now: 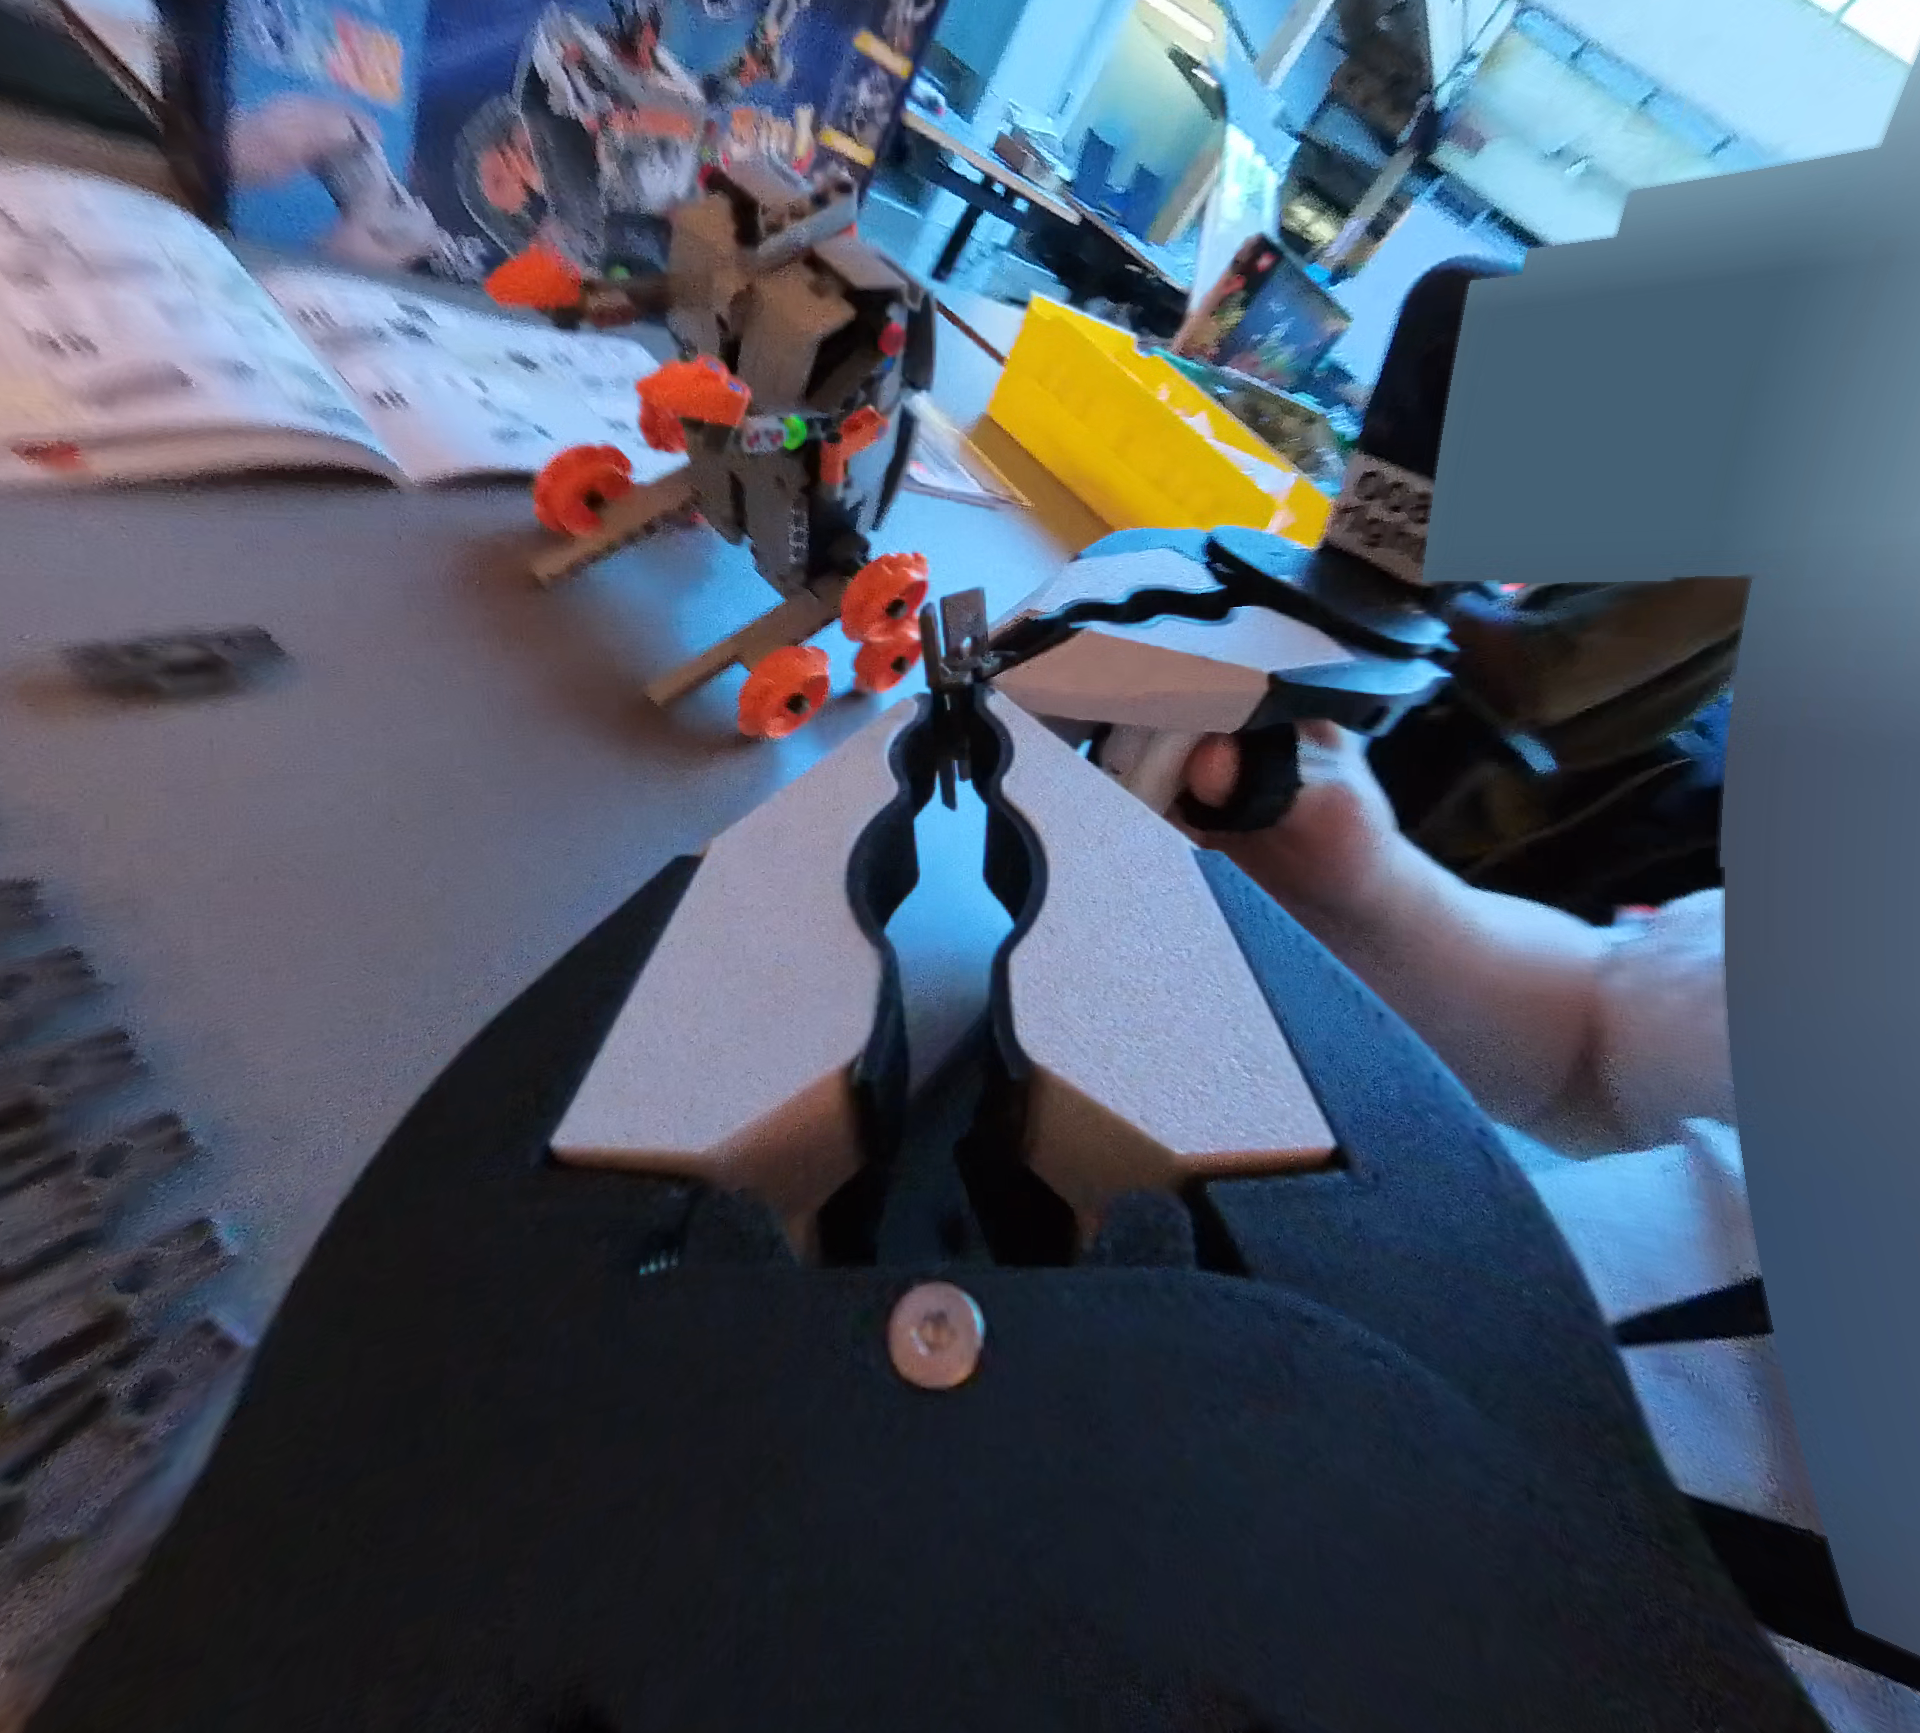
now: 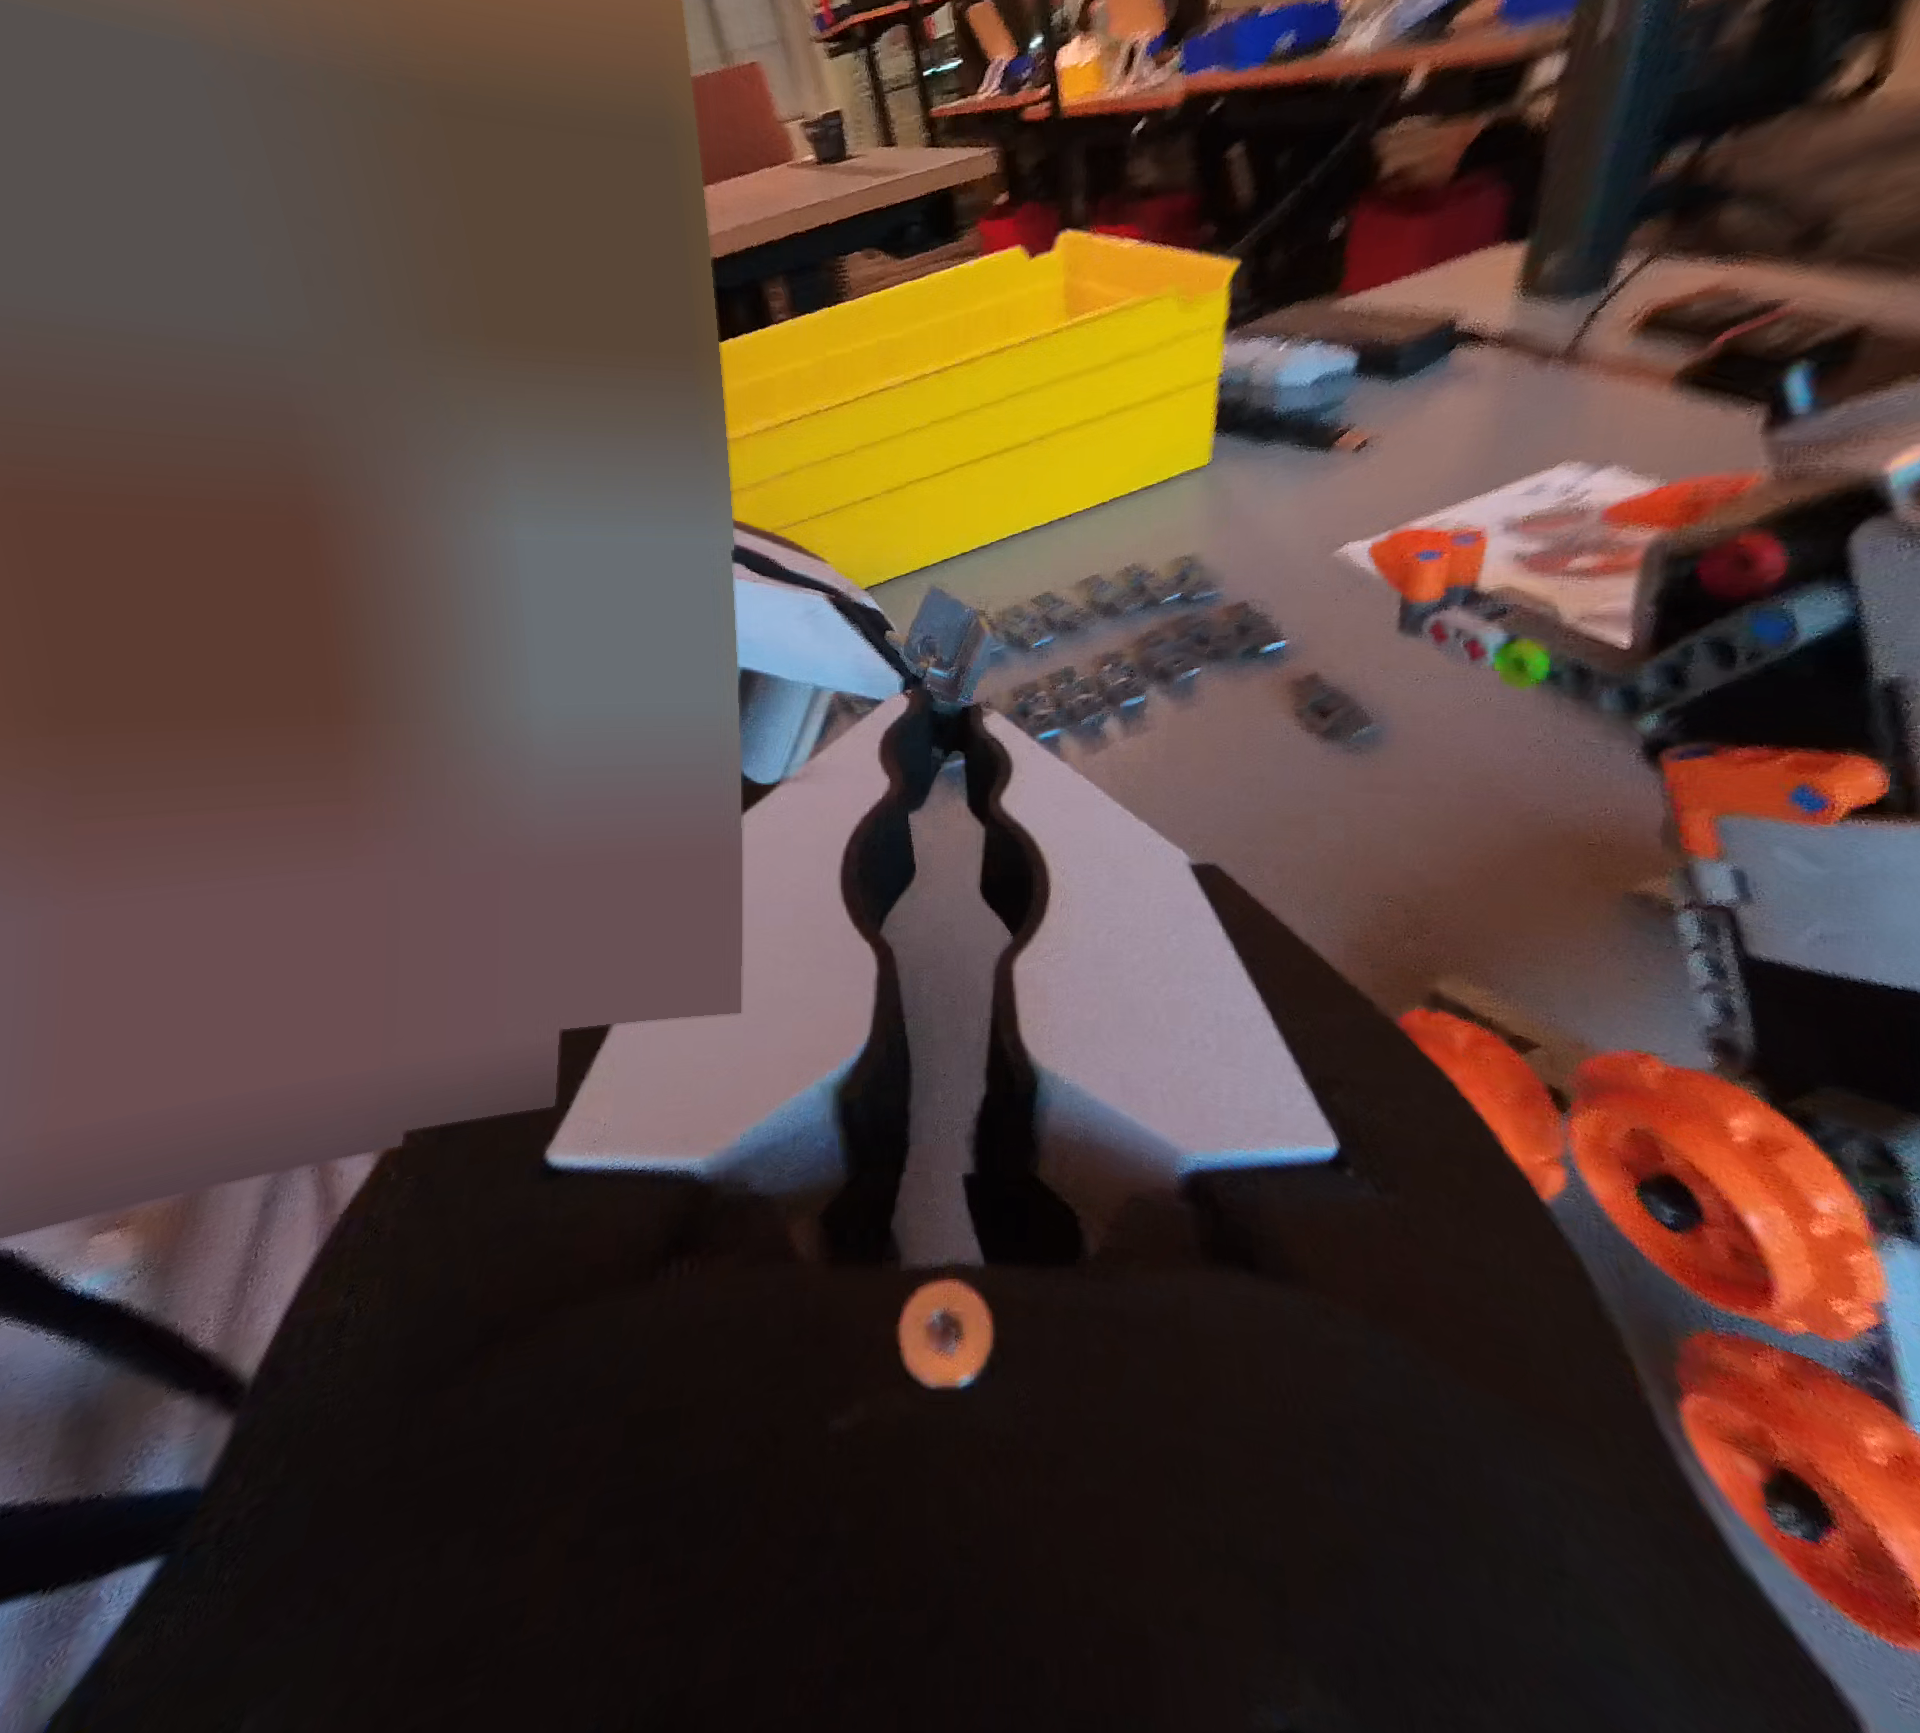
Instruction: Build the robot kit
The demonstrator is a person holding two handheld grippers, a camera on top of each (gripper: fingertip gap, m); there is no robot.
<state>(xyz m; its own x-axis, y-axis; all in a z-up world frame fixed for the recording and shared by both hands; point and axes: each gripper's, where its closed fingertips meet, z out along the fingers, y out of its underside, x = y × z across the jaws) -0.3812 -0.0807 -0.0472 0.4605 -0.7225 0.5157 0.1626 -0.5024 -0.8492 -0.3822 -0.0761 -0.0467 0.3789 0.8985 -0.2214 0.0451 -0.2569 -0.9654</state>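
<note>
Both the left gripper (image 1: 951, 707) and right gripper (image 2: 940, 707) clench one small blurred grey part (image 1: 961, 639), its shape unclear.

toy robot (image 1: 790, 457) on table (image 1: 312, 748) — booklet (image 1: 260, 353) left, bin (image 1: 1143, 426) right.

Open grey table (image 1: 312, 800) is lying to the left of the left gripper (image 1: 951, 717). Ahead, the wheeled brick robot (image 1: 790, 436) is blocking the way, the yellow bin (image 2: 977, 405) is standing beyond, and rows of small grey pieces (image 2: 1132, 644) are crowding the near tabletop.
</note>
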